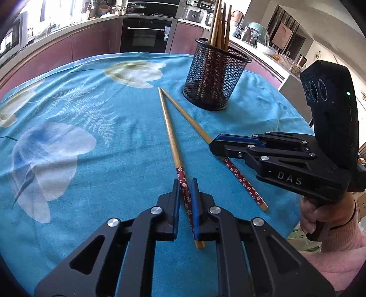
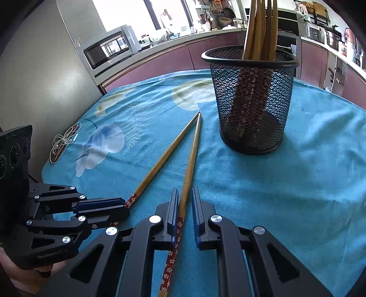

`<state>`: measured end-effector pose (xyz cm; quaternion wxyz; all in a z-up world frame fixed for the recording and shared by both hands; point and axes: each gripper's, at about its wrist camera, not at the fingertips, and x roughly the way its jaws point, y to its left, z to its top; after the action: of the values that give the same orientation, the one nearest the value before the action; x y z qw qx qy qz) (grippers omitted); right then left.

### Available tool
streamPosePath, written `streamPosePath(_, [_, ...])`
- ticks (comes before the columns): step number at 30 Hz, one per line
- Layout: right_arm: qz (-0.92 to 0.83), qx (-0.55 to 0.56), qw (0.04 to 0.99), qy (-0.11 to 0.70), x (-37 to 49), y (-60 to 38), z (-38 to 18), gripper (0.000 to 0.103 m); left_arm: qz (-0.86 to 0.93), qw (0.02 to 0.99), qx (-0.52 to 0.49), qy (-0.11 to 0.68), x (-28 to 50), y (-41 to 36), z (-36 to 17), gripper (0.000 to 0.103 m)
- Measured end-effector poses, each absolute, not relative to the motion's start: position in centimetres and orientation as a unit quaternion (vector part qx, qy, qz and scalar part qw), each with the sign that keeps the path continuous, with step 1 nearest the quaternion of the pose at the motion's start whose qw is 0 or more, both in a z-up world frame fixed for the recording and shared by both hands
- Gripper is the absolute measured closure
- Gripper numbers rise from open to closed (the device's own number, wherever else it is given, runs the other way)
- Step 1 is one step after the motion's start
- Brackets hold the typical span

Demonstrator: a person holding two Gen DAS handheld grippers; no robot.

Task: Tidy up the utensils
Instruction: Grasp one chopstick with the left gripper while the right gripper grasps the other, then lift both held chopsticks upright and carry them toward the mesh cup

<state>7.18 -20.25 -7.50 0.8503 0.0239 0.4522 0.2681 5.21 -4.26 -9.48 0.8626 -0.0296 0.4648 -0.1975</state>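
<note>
Left wrist view: my left gripper (image 1: 185, 196) straddles one wooden chopstick with a red floral handle (image 1: 172, 146) on the blue floral tablecloth (image 1: 91, 128), jaws not clamped.

Right wrist view: my right gripper (image 2: 184, 205) likewise brackets the second floral-handled chopstick (image 2: 188, 173), loose; the black mesh holder (image 2: 251, 100) stands just beyond.

This is a home kitchen. A built-in black oven (image 1: 146, 34) sits in a curving run of plum-coloured cabinets (image 1: 96, 43); above it a wok (image 1: 136, 8) rests on the hob. Left of the oven, along the same worktop, stands a steel microwave (image 2: 109, 48) (beside a tall grey fridge (image 2: 45, 68)). Right of the oven, pots and a kettle (image 1: 248, 34) crowd the counter. In front of the oven, a blue flowered cloth (image 1: 91, 137) covers the bench.
</note>
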Motion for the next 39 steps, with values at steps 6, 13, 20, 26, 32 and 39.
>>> streamPosePath(6, [0.261, 0.009, 0.853, 0.453, 7.7, -19.8, -7.3, 0.091, -0.181, 0.875, -0.019, 0.448, 6.1, -4.4, -8.6, 0.074])
streamPosePath(13, [0.245, -0.03, 0.862, 0.444, 9.3, -18.2, -7.4, 0.09, -0.154, 0.88, 0.014, 0.448, 9.2, -5.0, -8.9, 0.073])
streamPosePath(20, [0.24, -0.033, 0.865, 0.439, 10.4, -17.9, -7.6, 0.092, -0.148, 0.881, 0.033, 0.448, 11.2, -6.0, -9.3, 0.078])
streamPosePath(26, [0.239, 0.001, 0.865, 0.442, 10.7, -18.8, -7.7, 0.097, -0.141, 0.882, 0.016, 0.449, 12.1, -6.1, -9.4, 0.093])
streamPosePath(32, [0.244, 0.029, 0.865, 0.437, 10.4, -19.9, -7.3, 0.097, -0.141, 0.883, 0.0, 0.447, 11.8, -5.8, -9.3, 0.095])
streamPosePath(39, [0.266, 0.057, 0.864, 0.424, 9.4, -20.9, -6.3, 0.097, -0.137, 0.884, -0.011, 0.447, 11.4, -5.1, -9.2, 0.095])
